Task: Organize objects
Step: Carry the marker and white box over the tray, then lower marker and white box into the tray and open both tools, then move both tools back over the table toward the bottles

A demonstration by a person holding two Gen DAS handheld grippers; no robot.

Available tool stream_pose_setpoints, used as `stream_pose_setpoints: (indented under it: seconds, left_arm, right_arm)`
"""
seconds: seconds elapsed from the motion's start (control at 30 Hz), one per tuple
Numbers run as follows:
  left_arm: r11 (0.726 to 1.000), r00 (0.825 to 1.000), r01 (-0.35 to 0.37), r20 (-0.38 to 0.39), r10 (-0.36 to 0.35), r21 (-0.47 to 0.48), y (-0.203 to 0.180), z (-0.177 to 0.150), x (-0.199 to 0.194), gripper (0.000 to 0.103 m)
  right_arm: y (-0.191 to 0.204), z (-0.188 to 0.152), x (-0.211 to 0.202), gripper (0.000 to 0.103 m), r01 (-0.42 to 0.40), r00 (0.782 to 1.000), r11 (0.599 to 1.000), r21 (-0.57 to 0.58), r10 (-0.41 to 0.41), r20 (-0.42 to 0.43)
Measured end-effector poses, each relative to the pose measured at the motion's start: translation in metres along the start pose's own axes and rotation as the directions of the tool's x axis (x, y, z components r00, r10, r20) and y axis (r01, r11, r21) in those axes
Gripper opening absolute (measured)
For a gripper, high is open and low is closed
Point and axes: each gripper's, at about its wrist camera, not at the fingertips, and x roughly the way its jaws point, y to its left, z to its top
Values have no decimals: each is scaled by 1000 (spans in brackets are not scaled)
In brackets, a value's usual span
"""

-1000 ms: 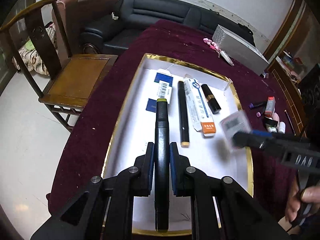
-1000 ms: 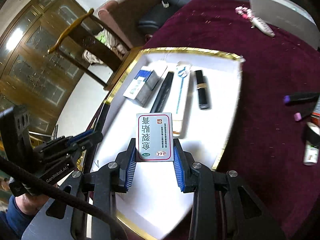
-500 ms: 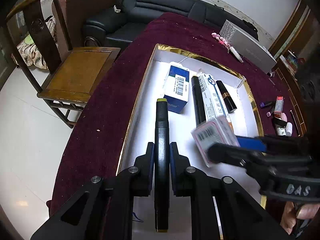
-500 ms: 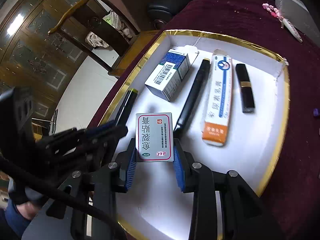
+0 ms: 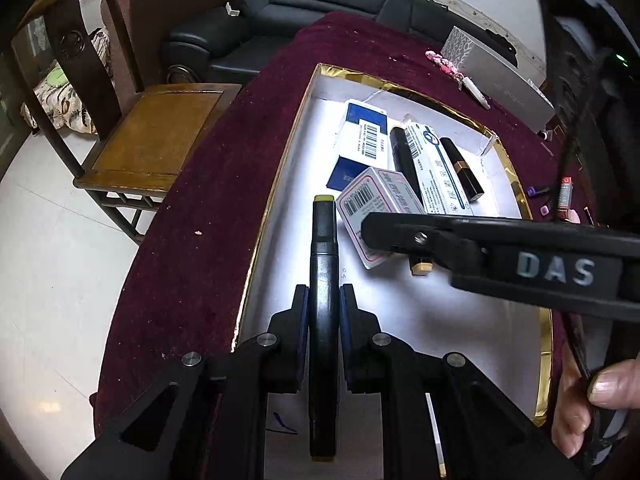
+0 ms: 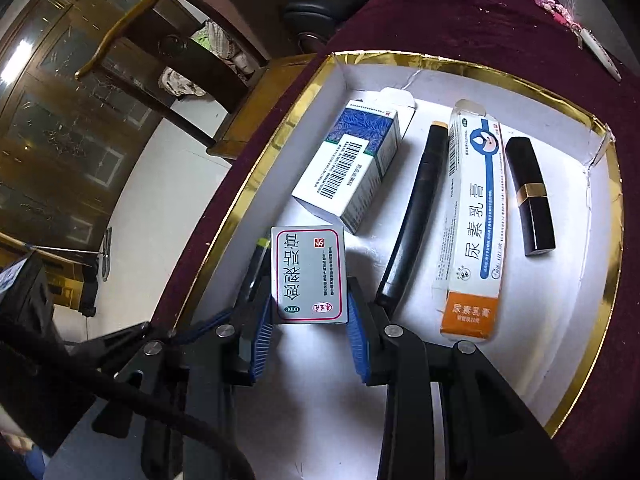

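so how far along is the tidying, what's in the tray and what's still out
Done: blue box, black pen, ointment carton and lipstick lie in the gold-rimmed tray. In hand: the left gripper holds a marker, the right gripper a white medicine box. Left: small items on the red cloth.

Left gripper (image 5: 324,304): jaws clamped, pointing toward 12 o'clock.
Right gripper (image 6: 308,320): jaws clamped, crossing in from 3 o'clock in the left wrist view.
Right hand (image 5: 588,404): gripping the handle at 4 o'clock.
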Motion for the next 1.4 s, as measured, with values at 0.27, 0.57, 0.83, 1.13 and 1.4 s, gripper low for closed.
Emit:
stream_pose_setpoints:
  seconds: [0.27, 0.57, 0.83, 1.13, 1.4]
  left_arm:
    - [1000, 1000, -12, 4, 12, -8, 1, -2, 0, 12]
    - [999, 1000, -17, -1, 17, -48, 6, -3, -5, 15]
    - [997, 999, -24, 36, 26, -67, -4, -3, -23, 15]
    - [1000, 997, 17, 69, -16, -4, -63, 7, -38, 15]
    - [988, 994, 95, 33, -100, 125, -159, 11, -25, 14]
  right_arm:
    - [5, 5, 9, 32, 24, 1000, 1000, -8, -24, -2]
    - [8, 4, 1, 45, -7, 1000, 999, -31, 7, -20]
    - [1, -8, -32, 45, -31, 999, 999, -40, 32, 36]
    - [-44, -32, -88, 46, -31, 993, 999, 39, 26, 118]
    - [-149, -77, -157, 49, 11, 979, 970, 244, -60, 195]
